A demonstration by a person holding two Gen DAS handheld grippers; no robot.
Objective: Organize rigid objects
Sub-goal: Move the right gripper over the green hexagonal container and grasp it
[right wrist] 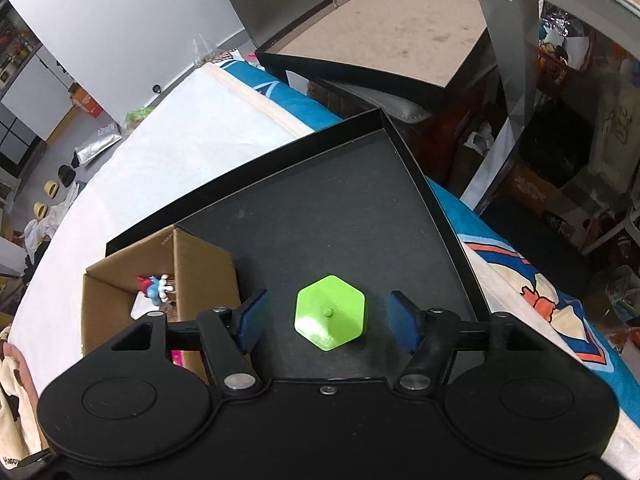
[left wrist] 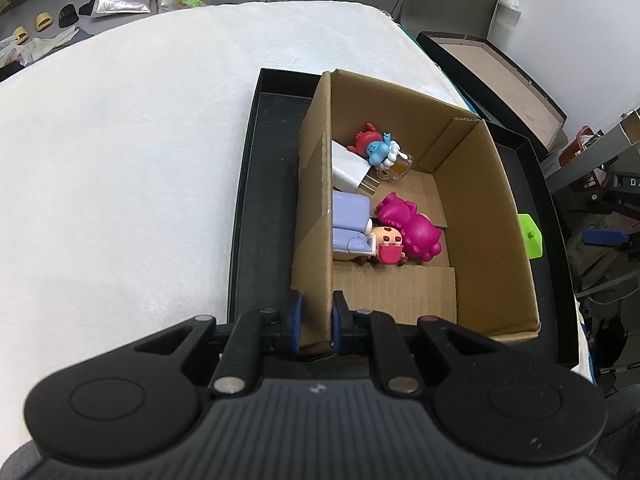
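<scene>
My left gripper (left wrist: 316,320) is shut on the near left wall of a cardboard box (left wrist: 476,208), one pad on each side of the wall. The box stands in a black tray (left wrist: 256,200) and holds a magenta figure (left wrist: 412,228), a blue and red figure (left wrist: 376,148), a white charger (left wrist: 348,172), a lilac toy (left wrist: 350,220) and a small cookie-headed figure (left wrist: 386,240). A green hexagonal piece (right wrist: 330,312) lies on the black tray (right wrist: 320,220) right of the cardboard box (right wrist: 200,264). My right gripper (right wrist: 328,320) is open around it, with a gap at each pad.
The tray rests on a white cover (left wrist: 140,140). Another black lid with a brown inside (right wrist: 380,28) sits beyond the tray's far corner. A blue patterned cloth (right wrist: 540,280) lies to the right. Slippers and bags are on the floor (left wrist: 44,24) far back.
</scene>
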